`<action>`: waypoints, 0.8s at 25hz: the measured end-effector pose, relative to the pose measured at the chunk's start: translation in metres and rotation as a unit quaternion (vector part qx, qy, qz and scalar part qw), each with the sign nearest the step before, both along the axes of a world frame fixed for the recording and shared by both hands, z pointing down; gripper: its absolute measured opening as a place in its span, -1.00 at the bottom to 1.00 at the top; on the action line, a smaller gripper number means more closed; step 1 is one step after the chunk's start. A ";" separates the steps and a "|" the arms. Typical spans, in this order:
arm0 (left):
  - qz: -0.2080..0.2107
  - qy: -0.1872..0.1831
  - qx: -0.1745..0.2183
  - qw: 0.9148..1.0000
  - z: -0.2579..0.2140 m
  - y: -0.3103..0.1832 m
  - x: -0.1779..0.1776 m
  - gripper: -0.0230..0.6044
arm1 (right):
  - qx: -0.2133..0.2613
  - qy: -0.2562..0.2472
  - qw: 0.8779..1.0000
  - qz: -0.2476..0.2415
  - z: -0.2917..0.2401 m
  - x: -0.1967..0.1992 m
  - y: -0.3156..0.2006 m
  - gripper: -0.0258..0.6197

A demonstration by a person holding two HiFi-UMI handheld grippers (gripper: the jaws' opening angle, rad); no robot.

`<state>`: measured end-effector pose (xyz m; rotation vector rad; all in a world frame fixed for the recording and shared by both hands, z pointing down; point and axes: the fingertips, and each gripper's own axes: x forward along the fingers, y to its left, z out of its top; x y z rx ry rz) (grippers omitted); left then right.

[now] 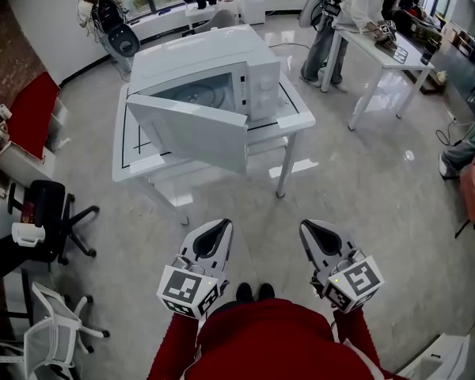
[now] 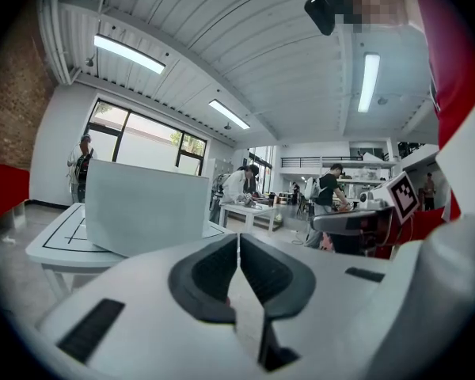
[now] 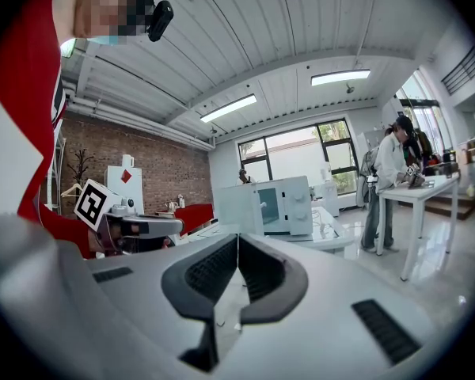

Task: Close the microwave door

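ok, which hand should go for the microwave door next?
Left, likely. The outer face of the open door is turned toward the left tongs; the right tongs look past its free edge at the microwave front. Both are shut, empty.

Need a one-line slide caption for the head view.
Open-doored white microwave on a white table; left claw and right claw, both shut and empty, held short of the door.

Right gripper [image 3: 237, 237]: jaws together, nothing between them.
Microwave [image 3: 294, 206]: on table [image 3: 333, 241], well ahead.
Door [image 3: 237, 210]: swung open.
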<state>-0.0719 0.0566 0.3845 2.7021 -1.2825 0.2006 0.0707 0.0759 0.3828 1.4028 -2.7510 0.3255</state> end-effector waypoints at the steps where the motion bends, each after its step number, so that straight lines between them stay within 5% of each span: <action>1: -0.005 -0.004 0.003 1.000 -0.001 -0.003 0.000 -0.88 | 0.005 0.002 1.000 -0.002 -0.001 0.003 -0.001 -0.87; 20: -0.051 -0.035 0.030 0.998 -0.016 -0.017 0.009 -0.80 | 0.065 -0.005 0.997 -0.040 -0.017 0.012 -0.017 -0.87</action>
